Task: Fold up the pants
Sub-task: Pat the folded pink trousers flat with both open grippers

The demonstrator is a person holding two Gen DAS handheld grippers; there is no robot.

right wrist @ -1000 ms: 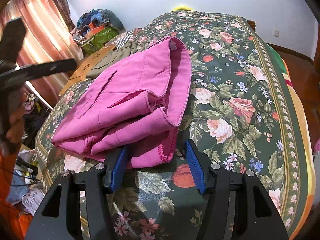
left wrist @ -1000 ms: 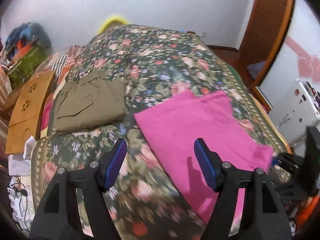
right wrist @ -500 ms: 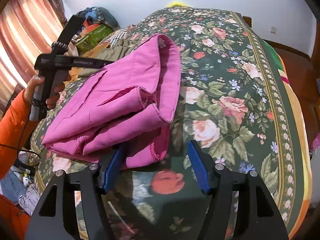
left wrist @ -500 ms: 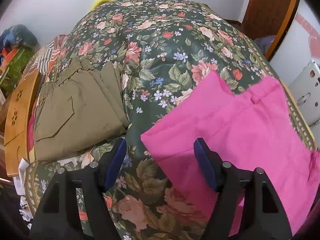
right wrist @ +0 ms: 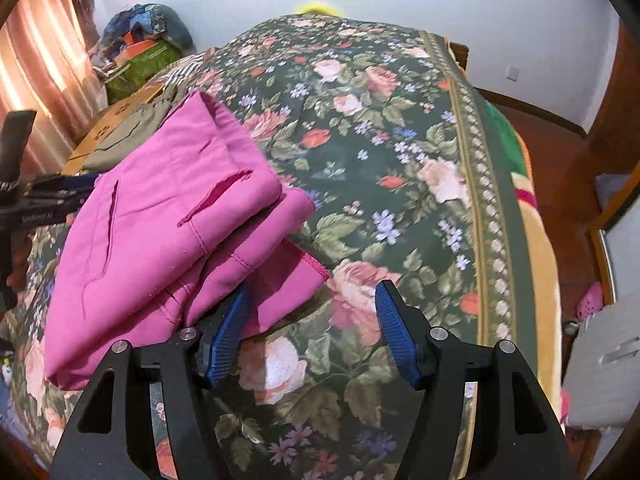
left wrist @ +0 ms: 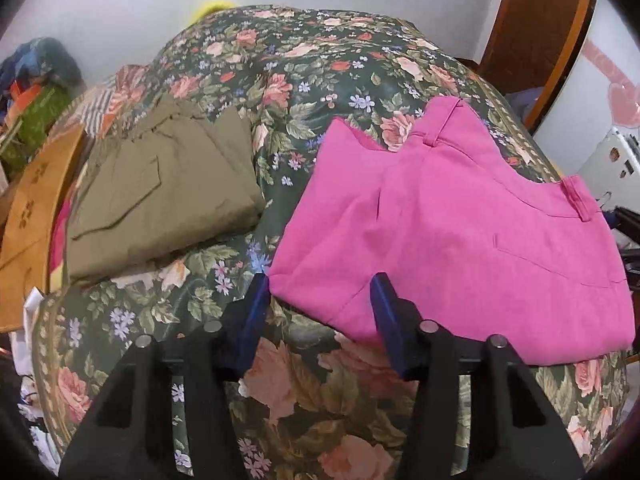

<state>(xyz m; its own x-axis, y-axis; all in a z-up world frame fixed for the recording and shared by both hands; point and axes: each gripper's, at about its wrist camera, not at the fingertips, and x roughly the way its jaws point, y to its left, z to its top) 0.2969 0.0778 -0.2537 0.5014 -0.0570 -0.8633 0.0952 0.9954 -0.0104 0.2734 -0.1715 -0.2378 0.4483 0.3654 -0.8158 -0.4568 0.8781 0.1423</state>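
The pink pants (left wrist: pixel 460 236) lie folded in a flat stack on the floral bedspread (left wrist: pixel 328 60). My left gripper (left wrist: pixel 318 304) is open, its blue pads straddling the stack's near left corner, low over the bed. In the right wrist view the pink pants (right wrist: pixel 168 232) show as layered folds with a pocket slit on top. My right gripper (right wrist: pixel 312 320) is open and empty, its left pad touching the stack's near edge, the right pad over bare bedspread (right wrist: pixel 400 152). The left gripper's handle (right wrist: pixel 24 200) shows at the far left edge.
Folded olive-green pants (left wrist: pixel 160 196) lie to the left of the pink stack. A wooden board (left wrist: pixel 32 208) leans at the bed's left side. Piled clothes and a green bag (right wrist: pixel 140 60) sit by the curtain. A white appliance (left wrist: pixel 608 160) stands to the right.
My left gripper has dropped and moved in to the pink stack's near corner. My right gripper has shifted right along the stack's edge; the folds lie flatter.
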